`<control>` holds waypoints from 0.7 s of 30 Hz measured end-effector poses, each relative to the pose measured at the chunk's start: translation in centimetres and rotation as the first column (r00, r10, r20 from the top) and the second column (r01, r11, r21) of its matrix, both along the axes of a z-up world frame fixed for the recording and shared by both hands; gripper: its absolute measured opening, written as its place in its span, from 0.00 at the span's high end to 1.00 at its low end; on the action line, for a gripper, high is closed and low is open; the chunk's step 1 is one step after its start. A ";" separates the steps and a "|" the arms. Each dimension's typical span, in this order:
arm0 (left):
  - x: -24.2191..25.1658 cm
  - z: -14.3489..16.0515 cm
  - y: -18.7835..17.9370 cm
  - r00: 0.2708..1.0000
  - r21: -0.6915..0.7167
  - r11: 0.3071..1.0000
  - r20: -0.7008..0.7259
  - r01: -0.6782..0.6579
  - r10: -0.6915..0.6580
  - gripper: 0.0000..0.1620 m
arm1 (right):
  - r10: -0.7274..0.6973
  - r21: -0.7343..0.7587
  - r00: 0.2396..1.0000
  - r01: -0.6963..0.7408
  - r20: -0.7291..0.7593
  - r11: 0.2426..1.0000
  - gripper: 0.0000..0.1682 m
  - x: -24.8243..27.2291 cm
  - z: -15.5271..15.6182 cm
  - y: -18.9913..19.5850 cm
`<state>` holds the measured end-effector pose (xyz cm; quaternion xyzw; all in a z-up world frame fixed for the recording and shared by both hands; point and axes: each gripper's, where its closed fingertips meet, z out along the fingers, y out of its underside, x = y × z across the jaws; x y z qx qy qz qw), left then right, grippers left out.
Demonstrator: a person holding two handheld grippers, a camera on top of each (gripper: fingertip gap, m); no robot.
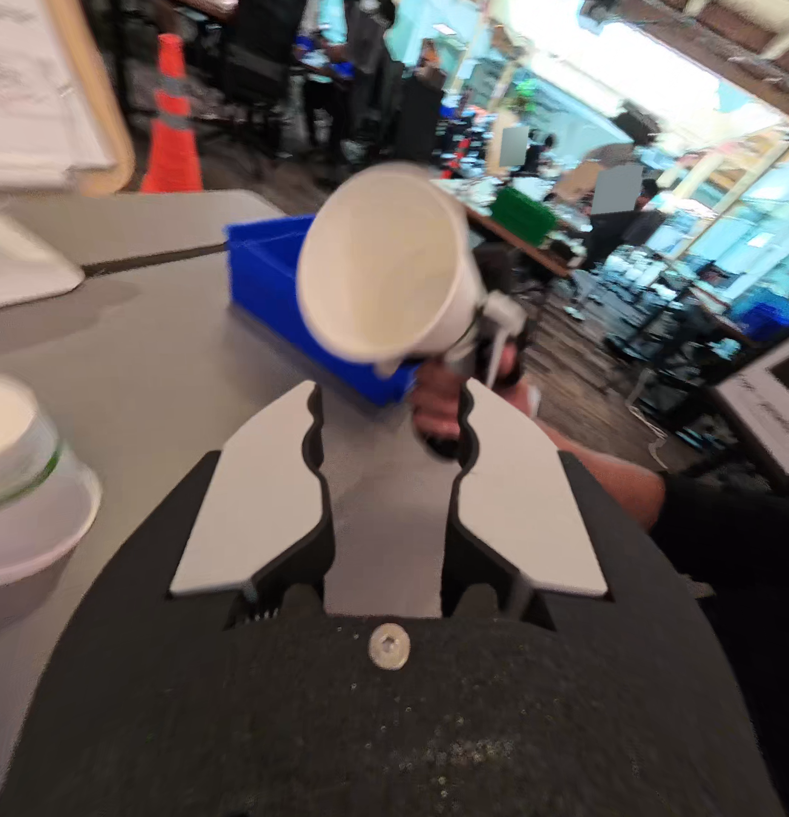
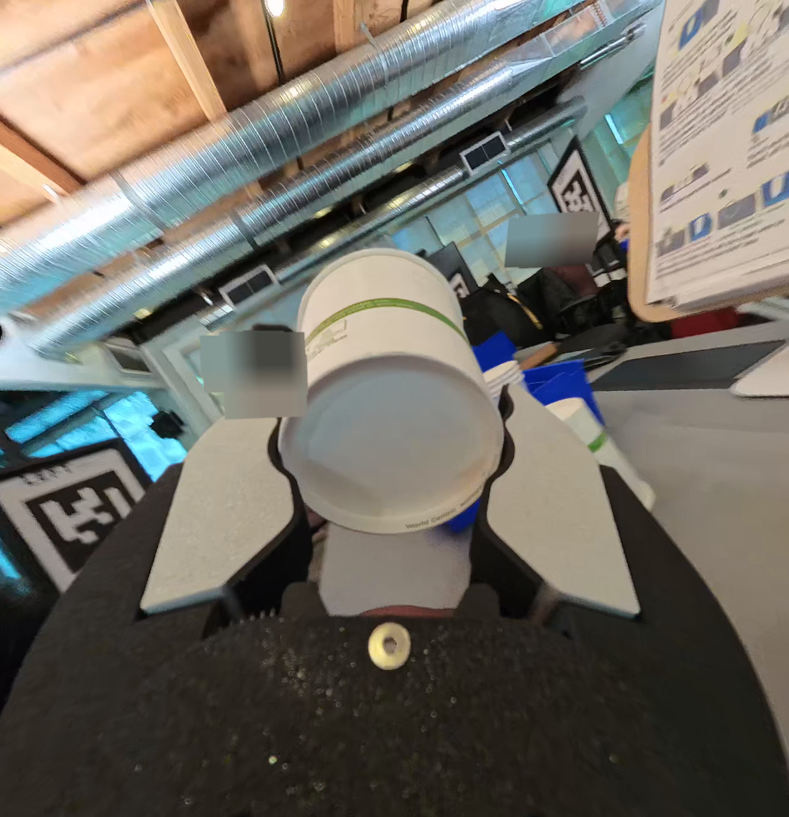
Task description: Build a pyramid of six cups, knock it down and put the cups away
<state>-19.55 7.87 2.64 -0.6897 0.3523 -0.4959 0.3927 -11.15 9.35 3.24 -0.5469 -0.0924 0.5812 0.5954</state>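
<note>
- In the right wrist view, a white paper cup point(image 2: 390, 424) with a green band is pinched near its base between the two fingers of the right gripper point(image 2: 390, 442). Its closed bottom faces the camera and it is tilted up toward the ceiling ducts point(image 2: 251, 146).
- Behind the held cup, much is hidden: only slivers of a blue bin point(image 2: 556, 380), a small stack of cups point(image 2: 501, 376) and a lying cup point(image 2: 605, 446) on the grey table point(image 2: 715, 464) can be seen.
- In the left wrist view, the left gripper point(image 1: 389, 400) is spread apart with nothing between its fingers.
- The same held cup point(image 1: 384, 269) is seen mouth-on, lifted just in front of the blue bin point(image 1: 264, 265), whose inside cannot be made out.
- The right gripper point(image 1: 485, 327) behind the cup is blurred and mostly covered.
- An upturned cup stack point(image 1: 25, 482) is cut off at the left edge.
- An orange cone point(image 1: 174, 128) stands beyond the table point(image 1: 140, 376).
</note>
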 end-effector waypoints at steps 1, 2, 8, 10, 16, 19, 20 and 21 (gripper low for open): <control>-1.2 -2.3 -0.2 0.998 -0.020 0.998 -0.033 -0.057 0.057 0.63 | -0.038 0.023 0.997 0.036 0.066 0.999 0.47 0.5 0.7 0.4; -2.2 -4.7 -0.8 0.993 -0.046 0.994 -0.063 -0.098 0.095 0.63 | -0.088 0.057 0.986 0.080 0.139 0.995 0.47 1.1 1.7 0.9; -6.9 -14.8 -5.0 0.936 0.056 0.967 -0.243 -0.248 0.254 0.68 | -0.269 0.218 0.470 0.161 0.840 0.962 0.47 2.3 3.4 8.6; -7.4 -14.8 -5.0 0.915 0.168 0.954 -0.283 -0.247 0.287 0.69 | -0.190 0.186 0.197 0.035 0.962 0.982 0.46 1.3 1.0 11.2; -7.7 -14.6 -4.4 0.890 0.298 0.932 -0.338 -0.208 0.307 0.72 | 0.243 -0.267 -0.285 -0.048 0.927 0.963 0.46 -1.1 -11.1 14.9; -7.6 -14.7 -4.4 0.893 0.282 0.936 -0.335 -0.211 0.302 0.73 | 0.321 -0.357 -0.376 -0.027 0.869 0.934 0.46 -1.6 -14.5 15.6; -7.5 -14.8 -4.5 0.898 0.265 0.943 -0.336 -0.201 0.286 0.73 | 0.341 -0.377 -0.383 -0.020 0.858 0.926 0.46 -1.7 -15.2 15.7; -7.4 -15.0 -4.6 0.900 0.251 0.948 -0.339 -0.194 0.274 0.73 | 0.360 -0.396 -0.385 -0.016 0.850 0.918 0.46 -1.9 -15.7 15.7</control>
